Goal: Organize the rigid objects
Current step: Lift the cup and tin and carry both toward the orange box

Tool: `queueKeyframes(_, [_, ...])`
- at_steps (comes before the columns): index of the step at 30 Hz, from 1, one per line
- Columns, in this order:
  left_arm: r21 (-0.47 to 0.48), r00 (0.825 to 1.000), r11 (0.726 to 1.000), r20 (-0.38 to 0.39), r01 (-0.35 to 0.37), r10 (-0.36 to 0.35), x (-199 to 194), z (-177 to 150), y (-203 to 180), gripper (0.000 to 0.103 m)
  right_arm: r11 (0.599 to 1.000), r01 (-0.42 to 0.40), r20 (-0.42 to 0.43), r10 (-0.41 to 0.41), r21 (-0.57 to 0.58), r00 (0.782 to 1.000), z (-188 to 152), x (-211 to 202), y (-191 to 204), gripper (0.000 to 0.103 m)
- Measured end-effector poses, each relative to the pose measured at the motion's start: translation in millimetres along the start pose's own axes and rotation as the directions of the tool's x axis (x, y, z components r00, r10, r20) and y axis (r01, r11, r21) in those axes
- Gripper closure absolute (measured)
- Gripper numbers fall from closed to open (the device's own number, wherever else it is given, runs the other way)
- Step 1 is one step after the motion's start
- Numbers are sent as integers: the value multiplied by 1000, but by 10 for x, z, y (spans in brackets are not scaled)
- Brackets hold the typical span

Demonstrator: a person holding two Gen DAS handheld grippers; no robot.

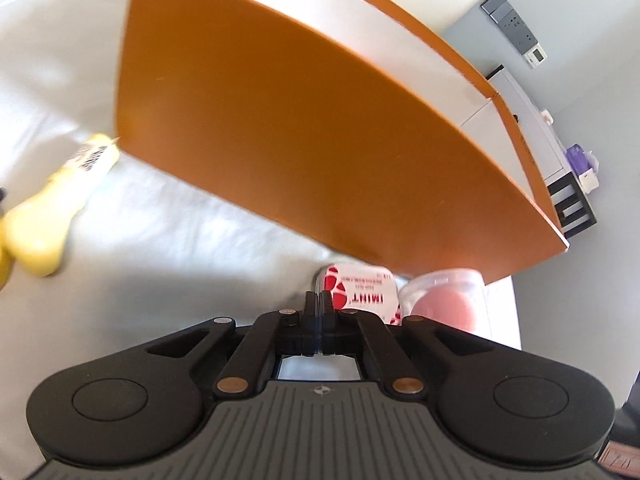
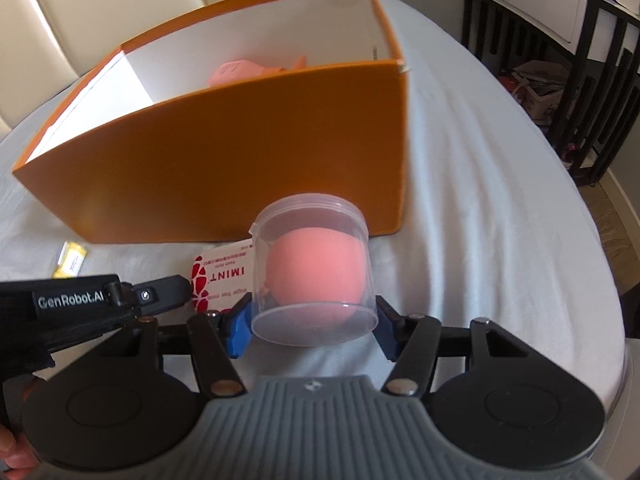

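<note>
An orange box (image 2: 224, 168) with a white inside stands on the white sheet; it fills the left wrist view (image 1: 280, 140). A pink item (image 2: 248, 70) lies inside it. My right gripper (image 2: 314, 320) is shut on a clear plastic jar (image 2: 316, 280) that holds a pink ball, just in front of the box. The jar also shows in the left wrist view (image 1: 444, 292). A red and white IMINT mint tin (image 2: 224, 276) lies on the sheet left of the jar. My left gripper (image 1: 320, 304) is shut and empty, its tips at the tin (image 1: 360, 292).
A yellow packet (image 2: 72, 262) lies on the sheet left of the tin, and a yellow object (image 1: 56, 208) shows at the left. A white dresser with black legs (image 2: 560, 20) stands at the right, past the bed's edge. A cream headboard (image 2: 100, 8) is behind the box.
</note>
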State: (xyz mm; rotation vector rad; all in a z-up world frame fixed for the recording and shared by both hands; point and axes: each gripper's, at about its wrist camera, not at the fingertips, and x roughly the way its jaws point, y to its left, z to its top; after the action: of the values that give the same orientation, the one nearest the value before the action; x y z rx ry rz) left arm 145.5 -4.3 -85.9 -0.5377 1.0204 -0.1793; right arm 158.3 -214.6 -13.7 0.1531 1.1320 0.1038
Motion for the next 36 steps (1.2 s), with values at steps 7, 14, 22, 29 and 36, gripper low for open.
queueKeyframes(7, [-12,999,999,34,39,-39,-81,-46,133,100,998,36,20,-35,-45,999,-19,-36,48,43])
queueKeyframes(14, [82,996,997,94,3,-10,-58,-46,-40,100,999,43,37,-42,-27,998,102,-102,-92,42])
queueKeyframes(22, [141,996,989,68,50,-60,-8,15,-129,87,998,-22,19,21,65,1000,149,-69,-231,41])
queueKeyframes(29, [45,999,999,13,30,-31,179,46,-98,45,987,-73,5,73,143,997,181,41,-302,41])
queueKeyframes(36, [53,999,998,5,46,-46,269,34,-98,45,976,-119,-18,124,183,992,167,173,-357,42])
